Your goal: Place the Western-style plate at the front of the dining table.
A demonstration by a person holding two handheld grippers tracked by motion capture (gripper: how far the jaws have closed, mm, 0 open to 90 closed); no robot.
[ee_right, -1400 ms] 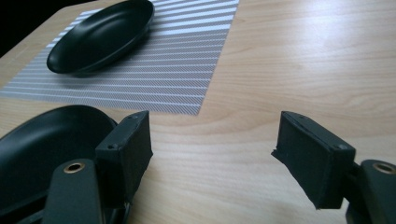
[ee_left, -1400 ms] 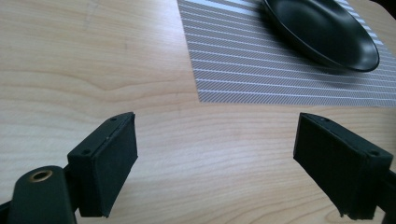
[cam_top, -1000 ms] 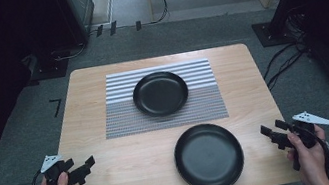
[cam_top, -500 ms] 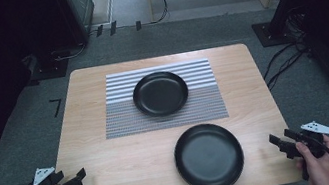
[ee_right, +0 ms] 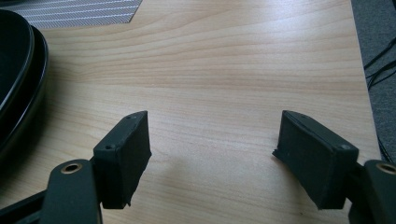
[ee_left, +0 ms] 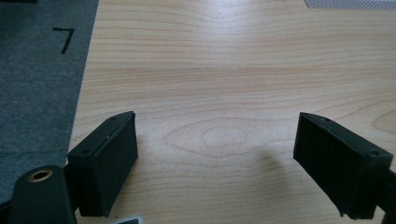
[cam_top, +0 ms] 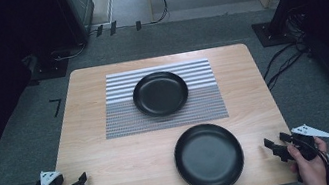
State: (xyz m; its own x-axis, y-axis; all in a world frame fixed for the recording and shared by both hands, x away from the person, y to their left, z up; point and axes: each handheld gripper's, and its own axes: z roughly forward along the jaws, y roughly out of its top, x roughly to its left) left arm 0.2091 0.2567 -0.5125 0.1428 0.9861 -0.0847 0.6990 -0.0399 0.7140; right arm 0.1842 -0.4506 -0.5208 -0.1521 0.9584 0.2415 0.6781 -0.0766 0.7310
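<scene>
Moved: both hands have drawn back and down to the table's (cam_top: 116, 181) near corners.
Left gripper (cam_top: 80, 183): jaws apart, empty.
Right gripper (cam_top: 272, 148): jaws apart, empty.
Near plate (cam_top: 209, 157): on bare wood, beside right gripper.
Far plate (cam_top: 160, 93): on striped placemat (cam_top: 120, 115).
Handling: likely rigid, glossy, slippery; pinch the raised rim.

Left gripper (ee_left: 217, 163) jaws stand wide apart over bare wooden table (ee_left: 224, 70); grey floor (ee_left: 37, 84) alongside

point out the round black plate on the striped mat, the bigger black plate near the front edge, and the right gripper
round black plate (cam_top: 160, 93), high view, its centre
bigger black plate (cam_top: 209, 157), high view, its centre
right gripper (cam_top: 274, 147), high view, between its fingertips
</scene>
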